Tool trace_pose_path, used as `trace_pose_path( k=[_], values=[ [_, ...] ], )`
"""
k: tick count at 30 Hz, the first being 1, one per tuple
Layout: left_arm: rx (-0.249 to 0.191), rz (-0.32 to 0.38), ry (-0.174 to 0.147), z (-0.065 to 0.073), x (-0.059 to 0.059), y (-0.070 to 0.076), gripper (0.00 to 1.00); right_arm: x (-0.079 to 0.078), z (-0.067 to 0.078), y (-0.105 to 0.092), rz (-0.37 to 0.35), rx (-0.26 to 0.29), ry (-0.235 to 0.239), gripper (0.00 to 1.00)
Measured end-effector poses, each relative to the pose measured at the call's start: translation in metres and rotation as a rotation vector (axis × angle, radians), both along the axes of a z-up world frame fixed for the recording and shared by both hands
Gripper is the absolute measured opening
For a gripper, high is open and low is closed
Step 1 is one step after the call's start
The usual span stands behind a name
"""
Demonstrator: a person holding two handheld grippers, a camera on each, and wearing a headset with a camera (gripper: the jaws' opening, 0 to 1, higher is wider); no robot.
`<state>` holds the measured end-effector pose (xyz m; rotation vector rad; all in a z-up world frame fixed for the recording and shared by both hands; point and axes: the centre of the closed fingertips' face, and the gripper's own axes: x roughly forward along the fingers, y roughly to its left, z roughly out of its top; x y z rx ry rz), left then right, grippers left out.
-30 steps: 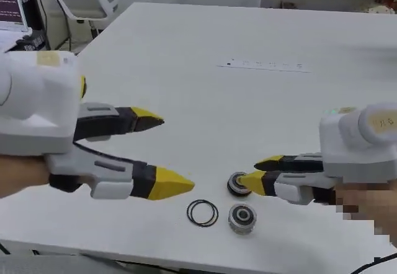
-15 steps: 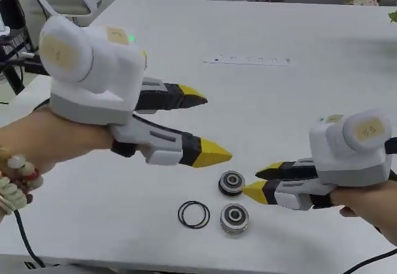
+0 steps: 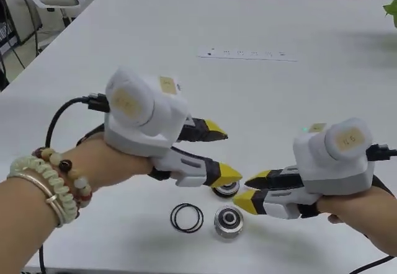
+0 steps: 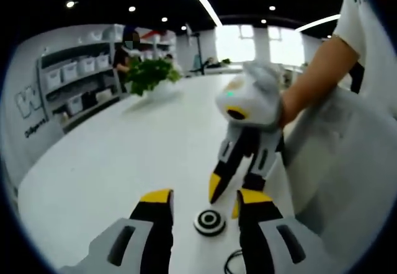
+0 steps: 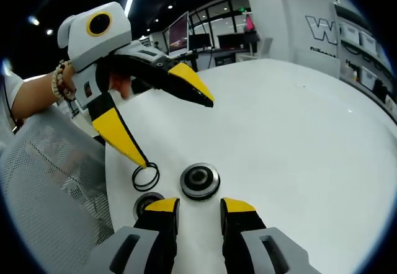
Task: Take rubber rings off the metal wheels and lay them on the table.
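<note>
Nearest the table (image 3: pixel 291 100) edge: rubber rings (image 3: pixel 187 217) lying flat, a metal wheel (image 3: pixel 228 220) just beside. Behind it a second wheel (image 3: pixel 225 189), between both grippers' tips. Both empty: left gripper (image 3: pixel 231 154) spread wide, right gripper (image 3: pixel 244 191) slightly parted.

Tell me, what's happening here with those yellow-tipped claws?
A person holds a gripper in each hand over a white table. The left gripper and right gripper, both open, point at one metal wheel from opposite sides without gripping it. A second wheel sits nearer the table edge, with loose rubber rings lying beside it.
</note>
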<state>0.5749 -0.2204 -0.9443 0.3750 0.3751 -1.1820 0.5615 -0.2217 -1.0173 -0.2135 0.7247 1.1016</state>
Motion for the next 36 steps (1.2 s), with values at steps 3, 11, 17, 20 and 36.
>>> trace_pose_path(
  k=[3, 11, 17, 20, 36],
  values=[
    [-0.001, 0.016, 0.023, -0.01, 0.004, 0.001, 0.35, 0.002, 0.0, 0.003, 0.005, 0.004, -0.006, 0.25],
    [0.026, 0.05, 0.082, -0.045, 0.005, 0.007, 0.27, 0.005, 0.0, 0.008, 0.022, 0.027, -0.03, 0.25],
    [0.036, 0.041, 0.098, -0.053, 0.001, 0.003, 0.22, 0.004, 0.0, 0.009, 0.034, 0.029, -0.043, 0.24],
    [0.045, 0.044, 0.104, -0.057, -0.001, 0.004, 0.21, 0.004, -0.001, 0.009, 0.042, 0.024, -0.05, 0.23],
    [0.031, 0.077, 0.117, -0.058, 0.0, 0.005, 0.14, 0.003, -0.002, 0.006, 0.109, -0.022, -0.119, 0.16]
  ],
)
